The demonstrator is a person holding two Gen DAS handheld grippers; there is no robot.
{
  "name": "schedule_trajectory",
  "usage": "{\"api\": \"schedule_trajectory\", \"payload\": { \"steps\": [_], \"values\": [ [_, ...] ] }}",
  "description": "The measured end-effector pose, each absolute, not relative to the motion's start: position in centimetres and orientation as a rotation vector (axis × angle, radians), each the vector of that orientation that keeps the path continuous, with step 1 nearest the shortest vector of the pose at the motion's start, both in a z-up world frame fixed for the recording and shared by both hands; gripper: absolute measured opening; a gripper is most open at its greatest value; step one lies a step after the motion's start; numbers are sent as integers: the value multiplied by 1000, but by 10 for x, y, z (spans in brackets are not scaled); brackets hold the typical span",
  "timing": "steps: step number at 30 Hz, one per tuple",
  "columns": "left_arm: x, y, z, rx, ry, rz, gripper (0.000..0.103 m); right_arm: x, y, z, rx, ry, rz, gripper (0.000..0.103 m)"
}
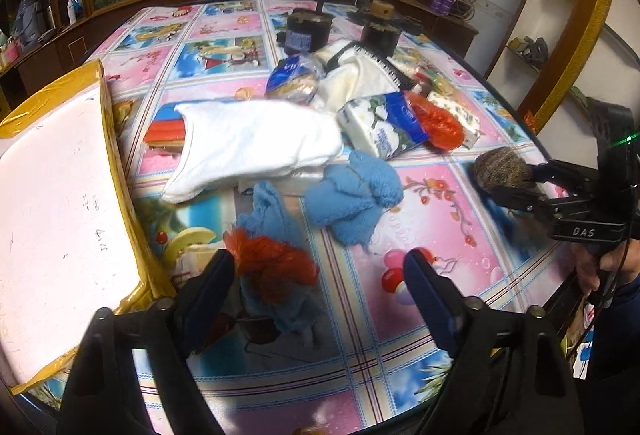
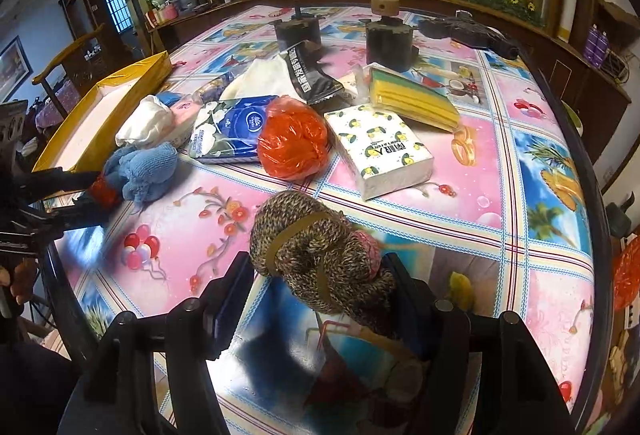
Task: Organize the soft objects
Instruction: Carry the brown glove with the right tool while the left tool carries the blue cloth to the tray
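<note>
Straddling red-blue cloth [image 1: 272, 267], left jaws released; right jaws flank knit bundle [image 2: 316, 251], grip unclear; bare tablecloth [image 2: 180, 231] between.

We look along the right tool [image 2: 320, 275], whose two fingers [image 2: 234, 299] flank a brown knitted bundle [image 2: 316, 255] bound with a tan band; whether the pads press it we cannot tell. The bundle lies on the patterned bench [image 2: 500, 195]. Beyond it sit an orange plastic bag [image 2: 292, 143], a lemon-print tissue pack [image 2: 380, 151] and a blue tissue pack [image 2: 232, 131]. At far left the left tool [image 2: 86, 195] meets a blue cloth [image 2: 144, 167].
</note>
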State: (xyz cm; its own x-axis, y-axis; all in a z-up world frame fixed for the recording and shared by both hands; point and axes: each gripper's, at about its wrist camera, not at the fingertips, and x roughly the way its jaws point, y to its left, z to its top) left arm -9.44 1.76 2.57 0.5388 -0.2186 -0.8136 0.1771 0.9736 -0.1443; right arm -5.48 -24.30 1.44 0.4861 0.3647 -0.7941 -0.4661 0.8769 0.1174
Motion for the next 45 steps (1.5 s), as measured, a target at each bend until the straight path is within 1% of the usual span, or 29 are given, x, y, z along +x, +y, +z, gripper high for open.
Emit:
{"api": "schedule_trajectory", "payload": {
  "steps": [1,2,4,5,10,17,23,33,45],
  "values": [
    [-93,18,22,-48,985,-224,68,-54,-243,13,-119,942,501,67],
    [-92,20,18,-55,997,-219,53,-55,-243,12,-119,941,500,66],
    [-92,23,16,-55,986,-204,39,-57,-243,13,-124,931,494,63],
    [-92,23,15,-57,992,-206,37,-58,-243,13,-125,927,491,63],
    [-96,26,20,-86,968,-226,36,-64,-245,26,-103,882,484,62],
    [-108,29,44,-105,879,-246,36,-69,-240,44,-38,831,527,63],
    [-113,35,51,-115,846,-241,36,-67,-218,45,-19,842,565,63],
    [-113,55,64,-134,792,-230,36,-76,-160,67,-2,808,656,63],
    [-133,91,75,-160,737,-168,36,-81,-123,74,7,846,734,63]
  ]
}}
